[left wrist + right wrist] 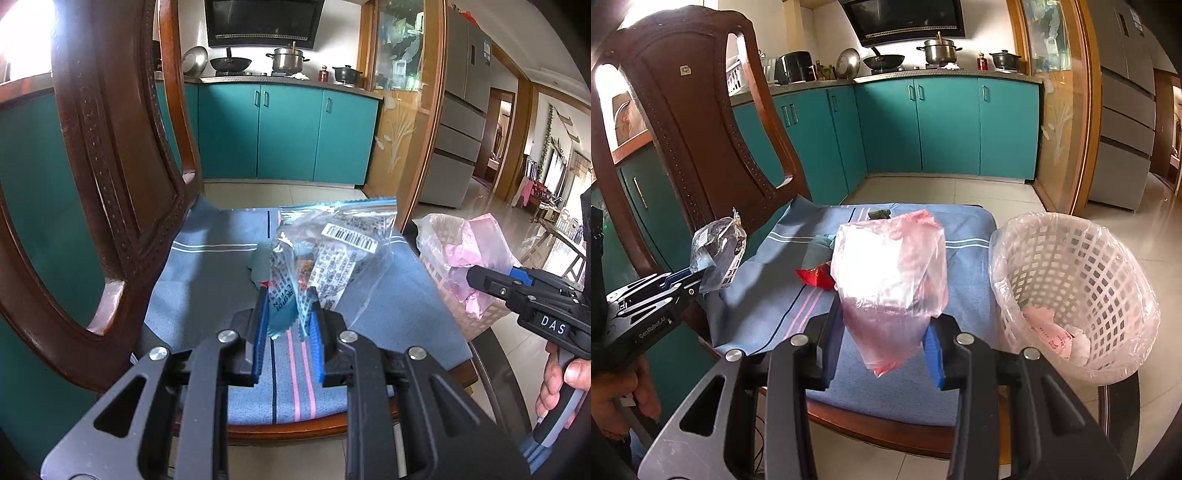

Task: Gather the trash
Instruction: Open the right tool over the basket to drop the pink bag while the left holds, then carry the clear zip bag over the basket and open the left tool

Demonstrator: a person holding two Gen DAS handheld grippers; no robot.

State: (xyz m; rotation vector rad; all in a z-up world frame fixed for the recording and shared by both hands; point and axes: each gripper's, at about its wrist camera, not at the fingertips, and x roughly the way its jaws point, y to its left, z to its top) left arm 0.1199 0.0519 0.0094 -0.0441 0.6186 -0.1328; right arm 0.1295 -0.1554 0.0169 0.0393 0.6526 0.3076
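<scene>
My left gripper is shut on a clear snack wrapper with blue print and a barcode label, held up over the chair's blue striped cloth. In the right wrist view that same wrapper hangs from the left gripper at the far left. My right gripper is shut on a thin pink plastic bag that stands up between its blue pads. A white lattice trash basket with a clear liner stands to the right of the chair, with pink and white scraps inside. The right gripper shows in front of the basket.
On the cloth lie a red wrapper, a grey-green crumpled piece and a small dark green item. The carved wooden chair back rises at the left. Teal kitchen cabinets and tiled floor lie beyond.
</scene>
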